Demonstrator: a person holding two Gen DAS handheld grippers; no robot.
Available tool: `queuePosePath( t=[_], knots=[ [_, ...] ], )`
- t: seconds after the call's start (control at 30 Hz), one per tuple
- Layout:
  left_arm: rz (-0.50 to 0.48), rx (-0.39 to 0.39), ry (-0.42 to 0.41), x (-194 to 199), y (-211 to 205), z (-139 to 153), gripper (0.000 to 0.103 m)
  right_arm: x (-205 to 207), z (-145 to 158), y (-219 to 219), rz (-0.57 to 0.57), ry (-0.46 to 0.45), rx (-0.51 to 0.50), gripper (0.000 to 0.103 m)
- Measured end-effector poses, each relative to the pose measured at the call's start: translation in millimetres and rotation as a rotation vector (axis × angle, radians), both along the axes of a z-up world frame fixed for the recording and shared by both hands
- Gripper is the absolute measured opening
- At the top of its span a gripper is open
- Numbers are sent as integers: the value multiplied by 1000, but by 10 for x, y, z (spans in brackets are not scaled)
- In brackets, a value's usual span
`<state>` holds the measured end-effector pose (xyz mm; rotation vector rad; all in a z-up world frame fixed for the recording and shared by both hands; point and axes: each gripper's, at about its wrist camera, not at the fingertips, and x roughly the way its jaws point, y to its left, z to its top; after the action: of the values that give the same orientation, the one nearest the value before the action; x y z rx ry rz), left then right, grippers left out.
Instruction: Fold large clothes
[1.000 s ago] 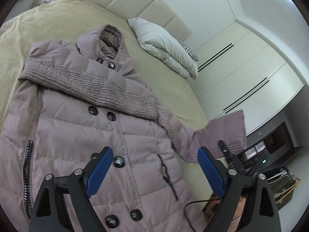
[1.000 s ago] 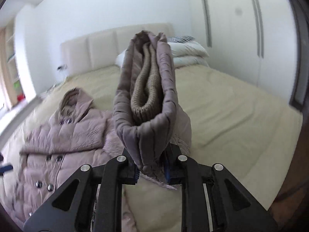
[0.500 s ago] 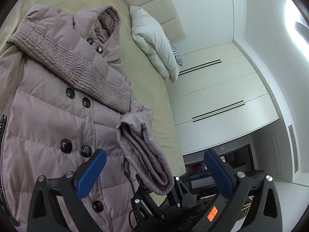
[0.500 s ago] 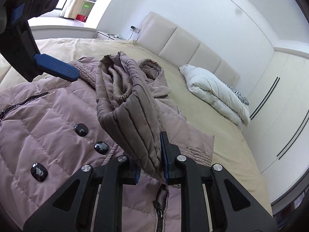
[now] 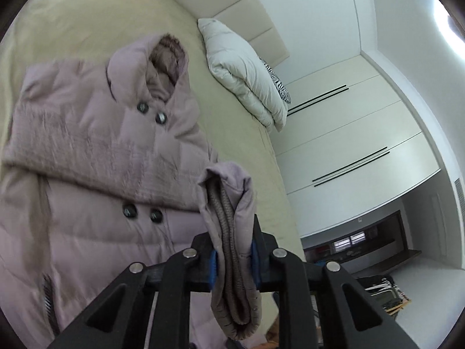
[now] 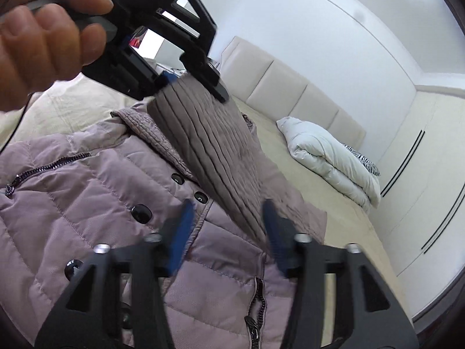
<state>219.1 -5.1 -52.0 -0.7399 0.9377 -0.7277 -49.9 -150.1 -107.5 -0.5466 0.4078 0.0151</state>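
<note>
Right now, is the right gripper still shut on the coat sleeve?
No, open. The right gripper has its blue pads spread either side of the sleeve; the left gripper is the one clamped on the cuff.

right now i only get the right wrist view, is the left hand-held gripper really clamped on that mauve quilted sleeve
observer: yes. In the left wrist view the left hand-held gripper has both blue pads pressed onto the mauve quilted sleeve, at its cuff.
operator: anything inside the cuff
observer: a brown ribbed knit lining, pinched between the quilted layers.
operator: where's the hood, the sleeve blocks it for me
observer: the hood lies on the beige bedspread at the top of the mauve padded coat, with its opening facing up.
</note>
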Motion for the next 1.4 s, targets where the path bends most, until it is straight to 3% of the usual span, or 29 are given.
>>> queuePosePath(
  t=[0.07, 0.2, 0.37, 0.47, 0.53, 0.67, 0.77, 0.87, 0.93, 0.97, 1.07, 1.17, 1.23, 1.3, 1.4],
  knots=[
    [48, 70, -35, 234, 200, 73, 20, 10, 64, -158, -13, -7, 79, 80],
    [139, 214, -71, 696, 609, 54, 20, 250, 158, -568, -83, 69, 228, 80],
    [234, 363, 10, 1131, 1059, -482, 20, 725, 217, -1171, -134, 152, 473, 80],
    [236, 393, 62, 1247, 1145, -826, 20, 1106, 235, -1583, -153, 192, 676, 80],
    [230, 410, 69, 1286, 1141, -966, 21, 1402, 230, -1790, -154, 216, 779, 74],
    [238, 402, 76, 1326, 1183, -1131, 27, 2013, 194, -1994, -141, 247, 894, 61],
    [236, 421, 60, 1313, 1195, -1156, 36, 2473, 97, -2090, -142, 288, 965, 59],
    [248, 436, 60, 1313, 1227, -1137, 48, 2925, -210, -2108, -214, 370, 900, 59],
    [267, 441, 60, 1288, 1282, -1062, 48, 3161, -537, -2088, -267, 476, 810, 55],
    [300, 463, 40, 1243, 1303, -971, 47, 3203, -667, -1988, -260, 465, 757, 55],
    [398, 557, -69, 1067, 1257, -627, 46, 3142, -650, -1812, -248, 432, 623, 56],
    [320, 625, -189, 1030, 863, -417, 46, 3035, -443, -1798, -243, 390, 651, 56],
    [229, 682, -229, 1092, 546, -466, 46, 2953, -280, -1768, -240, 321, 625, 56],
    [182, 713, -207, 1203, 347, -676, 46, 2957, -272, -1777, -273, 298, 585, 57],
    [175, 725, -165, 1302, 275, -1004, 46, 2953, -576, -1896, -321, 417, 538, 57]
  ],
)
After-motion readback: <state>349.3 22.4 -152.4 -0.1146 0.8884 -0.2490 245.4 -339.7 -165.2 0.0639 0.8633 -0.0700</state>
